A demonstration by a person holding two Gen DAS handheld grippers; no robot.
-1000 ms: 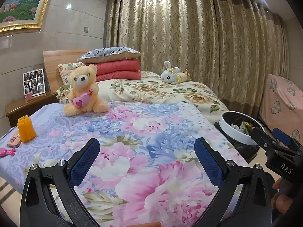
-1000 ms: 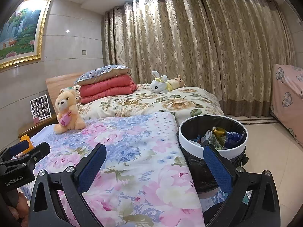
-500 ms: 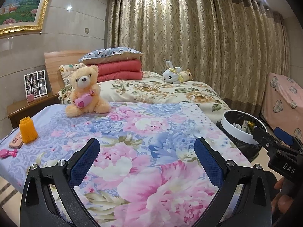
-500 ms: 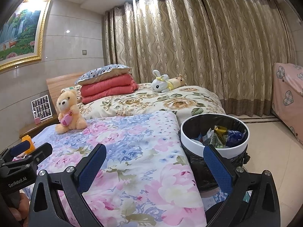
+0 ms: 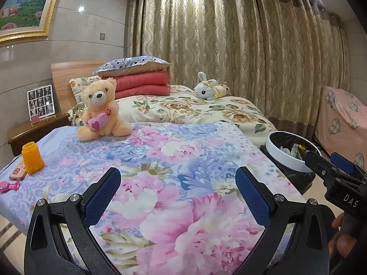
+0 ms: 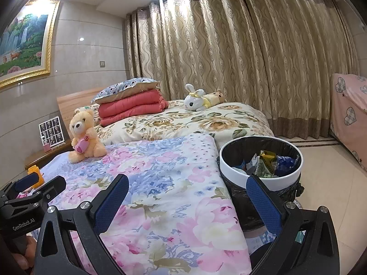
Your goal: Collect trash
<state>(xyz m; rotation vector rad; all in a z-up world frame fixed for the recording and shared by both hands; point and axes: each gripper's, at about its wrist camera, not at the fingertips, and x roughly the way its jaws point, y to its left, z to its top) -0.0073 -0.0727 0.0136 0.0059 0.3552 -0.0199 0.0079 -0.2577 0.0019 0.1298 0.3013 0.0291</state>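
Note:
A round trash bin with a white rim and black liner stands on the floor at the bed's right side, holding several crumpled wrappers. It also shows in the left wrist view. My left gripper is open and empty above the floral bedspread. My right gripper is open and empty, its right finger in front of the bin's rim. Each gripper appears at the edge of the other's view.
A peach teddy bear sits on the bedspread. An orange spiky cup, a small pink-orange device and a pink toy lie at the left edge. Folded red quilts, a bunny plush, a nightstand, a pink-covered piece of furniture.
Both grippers have drifted slightly; the scene has shifted a little to the right in the left wrist view. Both stay open and empty.

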